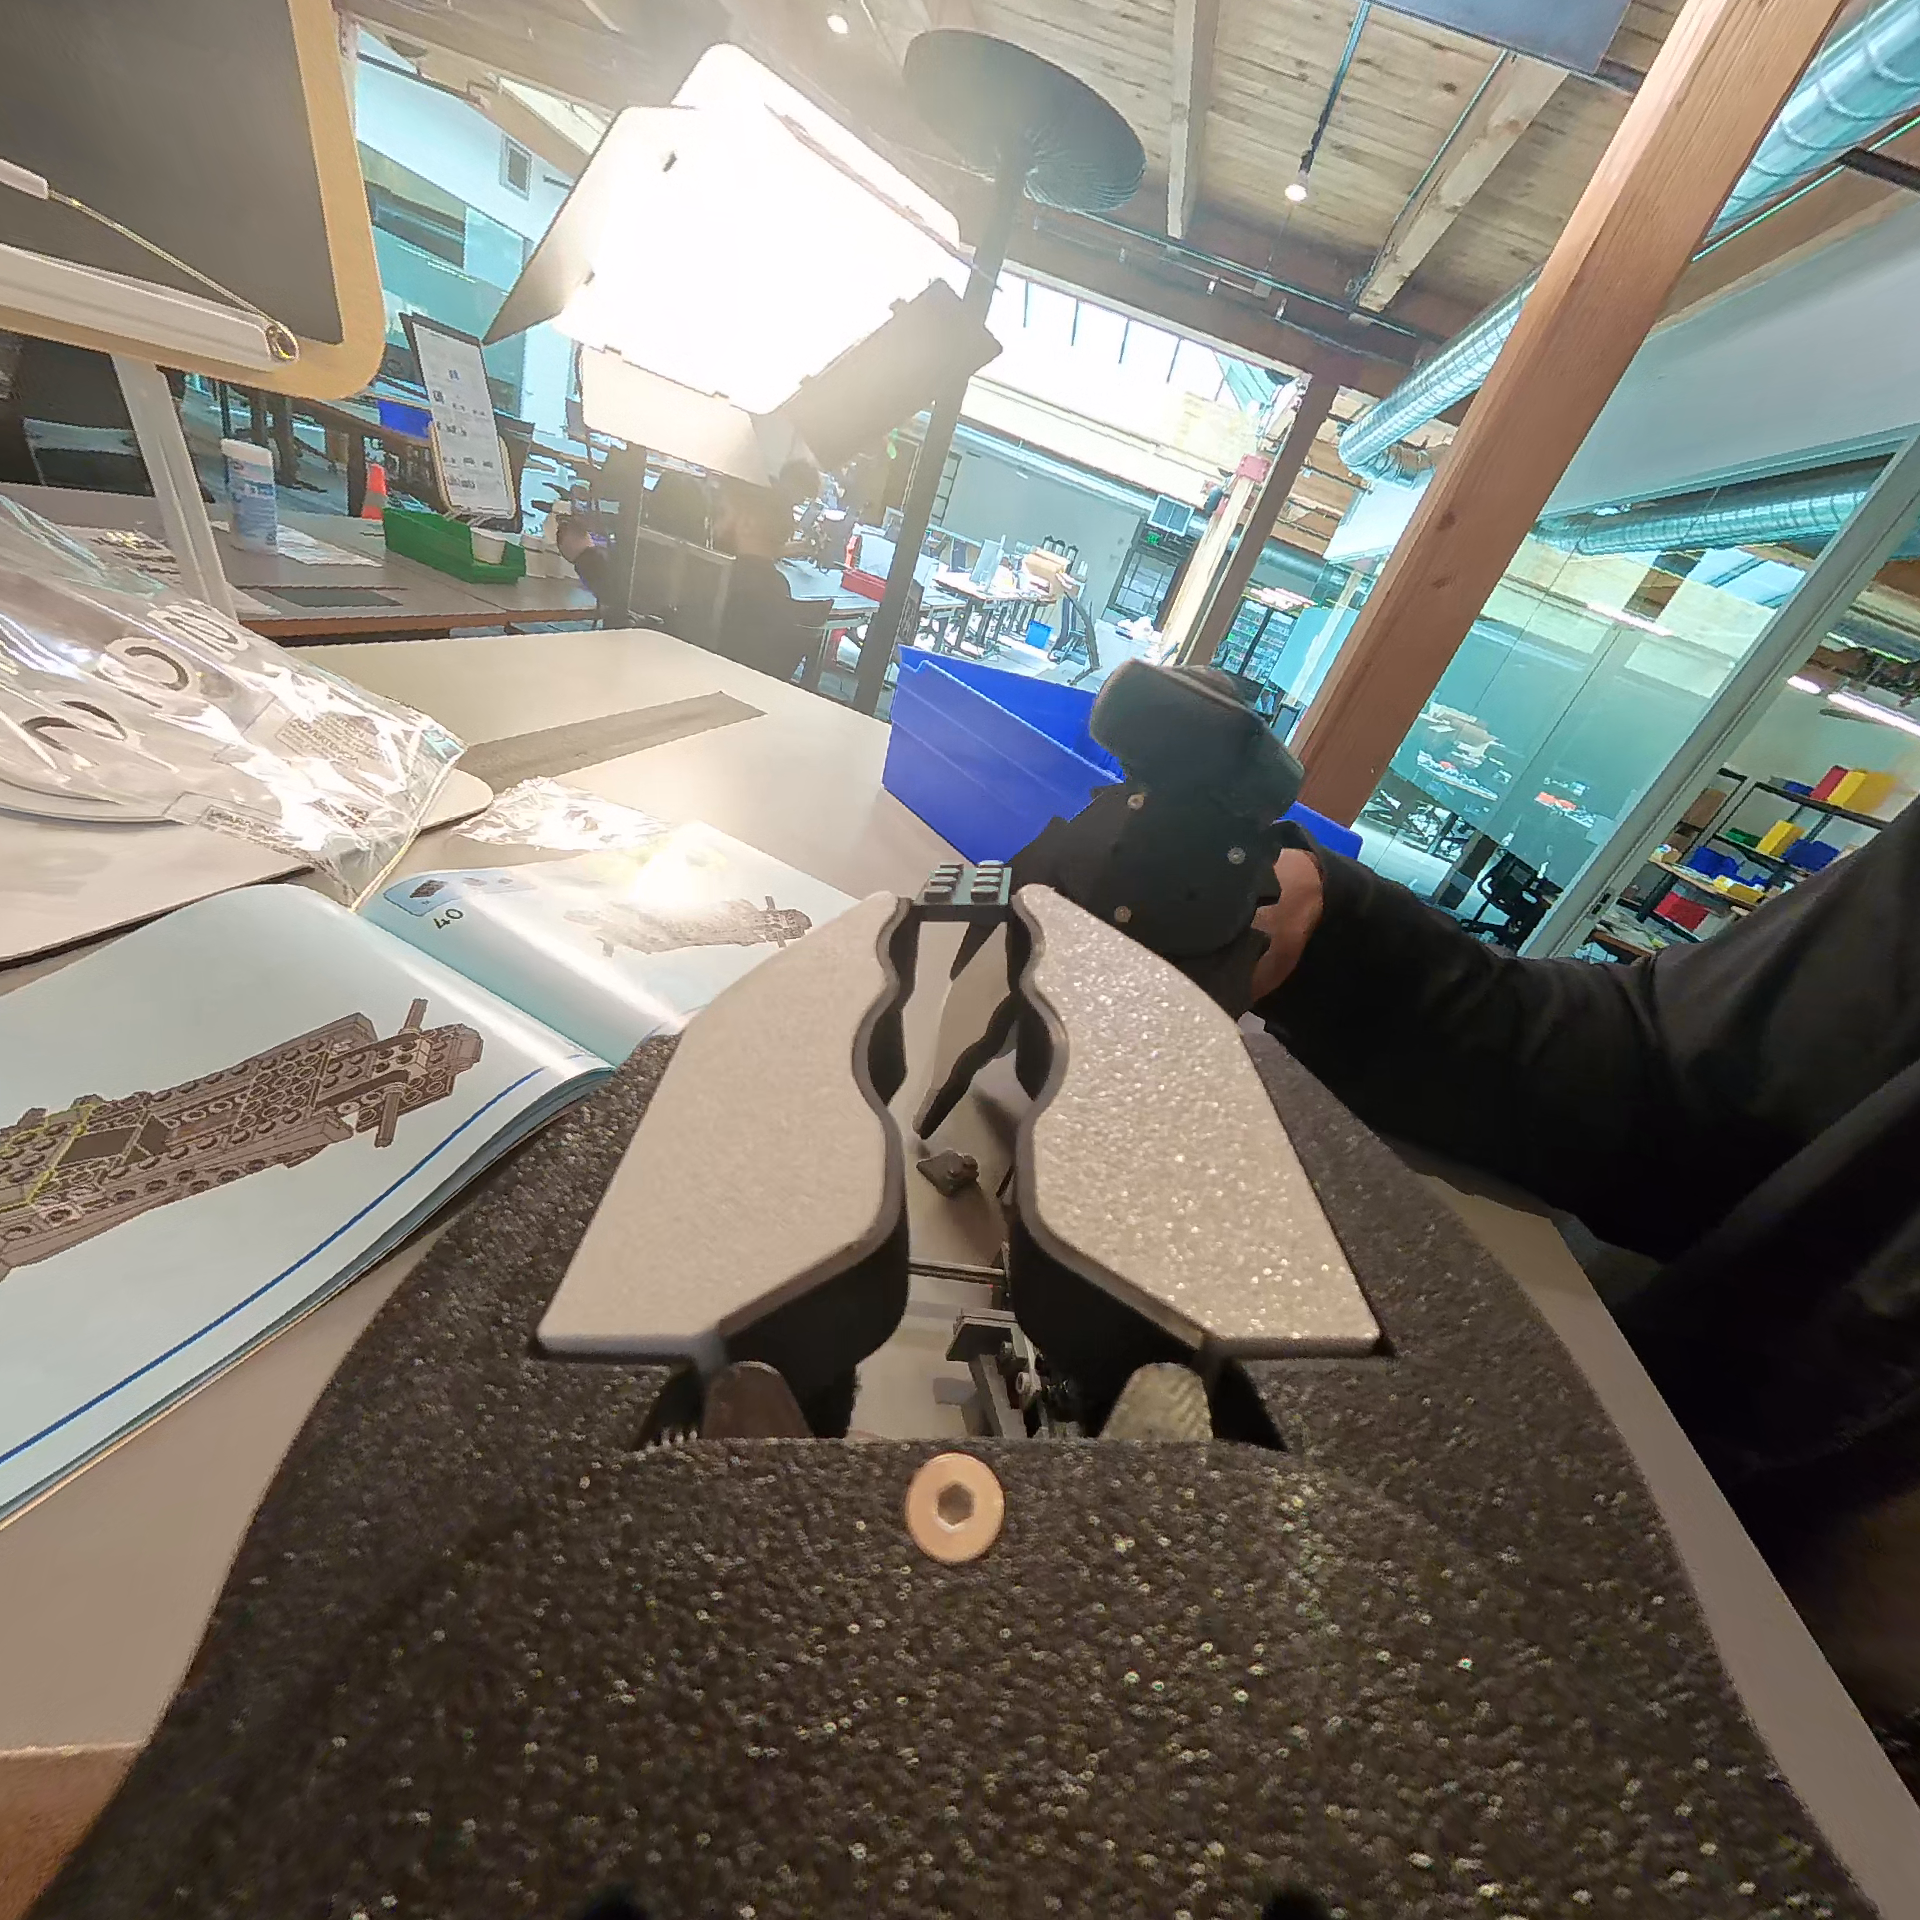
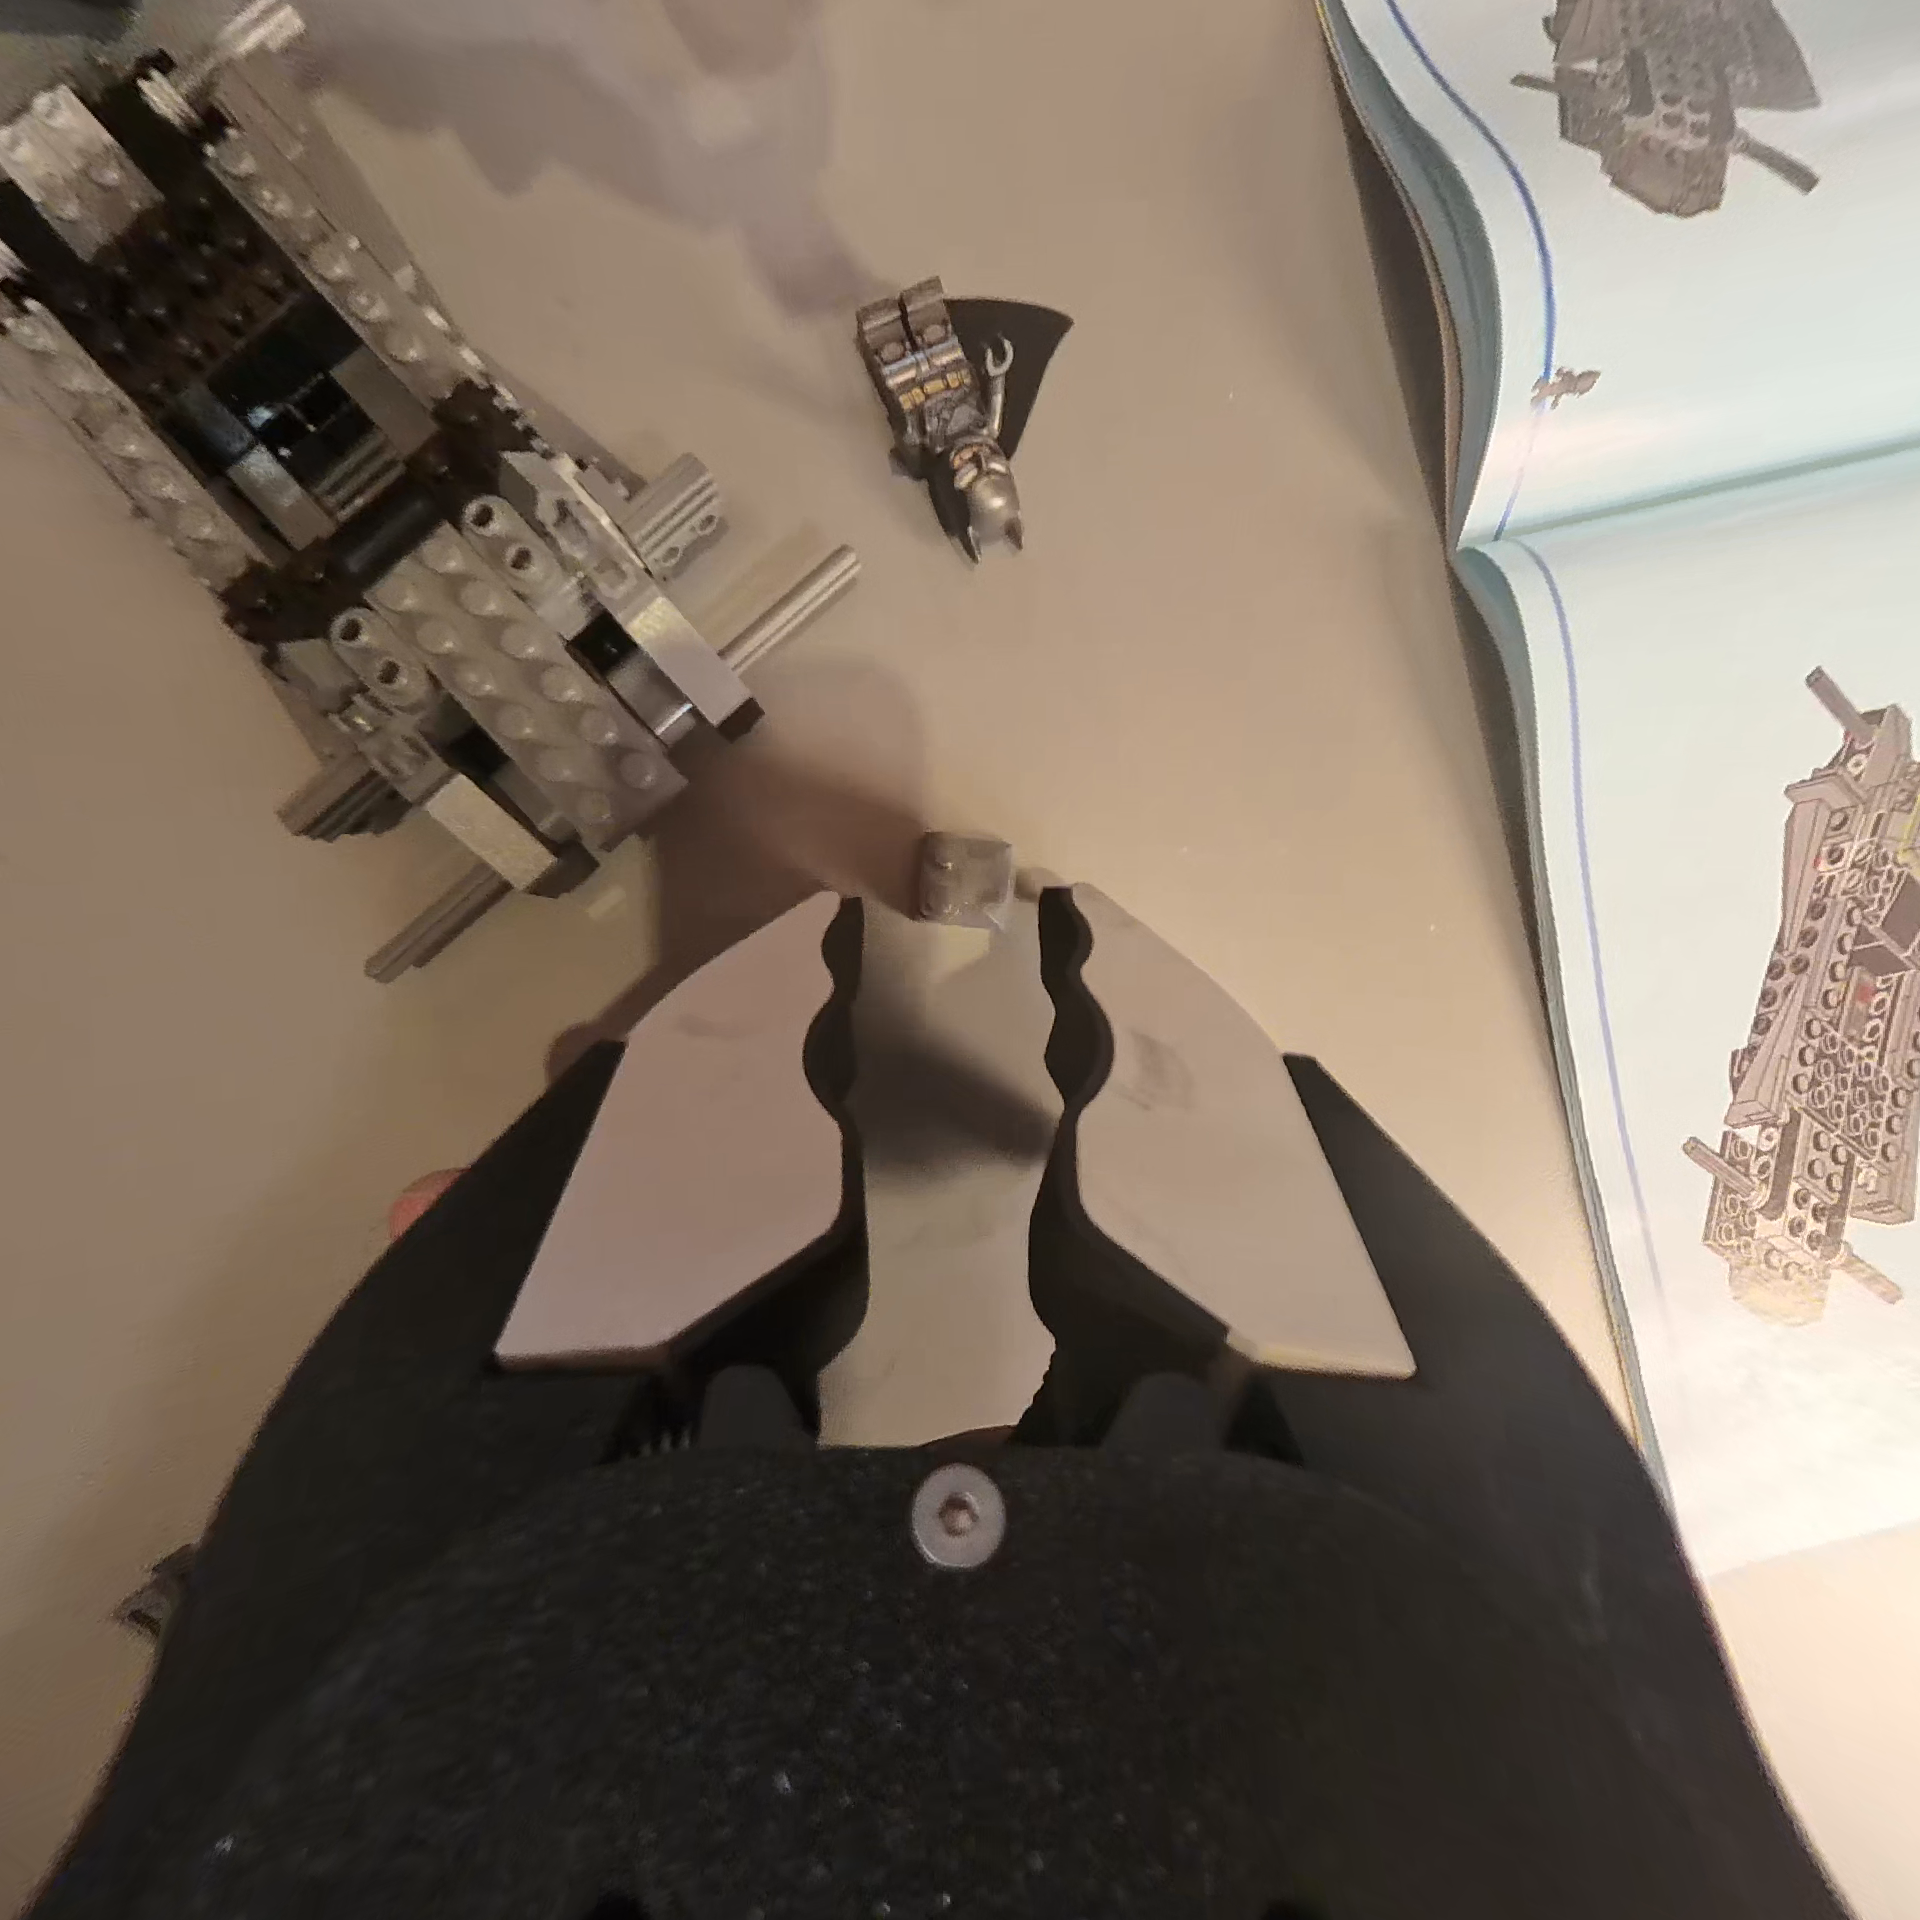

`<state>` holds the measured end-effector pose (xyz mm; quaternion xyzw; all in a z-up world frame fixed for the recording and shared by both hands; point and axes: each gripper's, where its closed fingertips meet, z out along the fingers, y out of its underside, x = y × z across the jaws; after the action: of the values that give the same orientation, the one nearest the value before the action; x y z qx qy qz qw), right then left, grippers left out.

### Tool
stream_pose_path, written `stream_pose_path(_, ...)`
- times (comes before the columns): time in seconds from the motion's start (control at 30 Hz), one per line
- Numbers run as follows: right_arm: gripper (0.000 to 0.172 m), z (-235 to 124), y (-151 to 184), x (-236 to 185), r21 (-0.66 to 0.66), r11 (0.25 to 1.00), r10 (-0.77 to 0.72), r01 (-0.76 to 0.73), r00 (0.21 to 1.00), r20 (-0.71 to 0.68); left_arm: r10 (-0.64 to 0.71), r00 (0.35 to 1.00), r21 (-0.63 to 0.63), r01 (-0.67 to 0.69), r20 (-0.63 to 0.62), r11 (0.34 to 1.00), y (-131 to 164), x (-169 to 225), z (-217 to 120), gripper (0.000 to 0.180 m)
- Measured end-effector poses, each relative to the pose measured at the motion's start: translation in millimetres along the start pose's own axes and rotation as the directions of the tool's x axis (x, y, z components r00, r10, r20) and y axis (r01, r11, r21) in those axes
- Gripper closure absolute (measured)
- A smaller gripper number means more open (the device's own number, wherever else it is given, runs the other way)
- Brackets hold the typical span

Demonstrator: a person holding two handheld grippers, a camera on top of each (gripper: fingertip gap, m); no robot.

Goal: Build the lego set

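Textured black foam housing fills the bottom of the left wrist view, and from it the left gripper (image 1: 956, 914) reaches forward with two grey fingers. Between their tips sits one small black studded plastic plate (image 1: 964, 883), both pads pressed on its side edges, lifted clear of the beige tabletop (image 1: 727, 769). Such a plate looks light, rigid and smooth; a pinch across its flat edges, as shown, seems the surest hold. One open instruction booklet with pale blue pages (image 1: 270, 1091) lies along the table's left edge, clear plastic bags (image 1: 208, 727) beyond it toward the far left corner, and one blue plastic bin (image 1: 987, 748) at the far edge. At the right, a person's hand (image 1: 1294, 925) in a dark sleeve holds the other black gripper body.

Black housing again lies nearest in the right wrist view. The right gripper (image 2: 951, 914) points down at the table with jaws spread and nothing between the pads. One small grey studded brick piece (image 2: 964, 881) rests on the tabletop (image 2: 1195, 727) just beyond the fingertips, untouched; it looks light, hard and easily nudged, best taken across two opposite flat sides. One grey-and-black brick-built model (image 2: 395, 540) stands toward the left edge, one grey minifigure with a black cape (image 2: 951, 416) lies mid-table, and the booklet (image 2: 1714, 935) occupies the right edge.
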<state>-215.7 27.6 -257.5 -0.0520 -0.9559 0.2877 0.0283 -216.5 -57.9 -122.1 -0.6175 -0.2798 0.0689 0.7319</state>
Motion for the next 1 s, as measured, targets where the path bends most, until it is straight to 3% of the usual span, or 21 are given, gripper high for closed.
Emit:
stream_pose_path(0.33, 0.155, 3, -3, -6, 0.008, 1.000, 0.016, -0.017, 0.999, 0.043, -0.009, 1.000, 0.008, 0.009, -0.010, 1.000, -1, -1, -1, 0.164)
stream_pose_path(1.0, 0.160, -8, -8, -1, 0.064, 0.998, -0.014, 0.011, 0.999, 0.048, -0.020, 0.998, 0.022, 0.021, -0.055, 1.000, -1, 5, -1, 0.164)
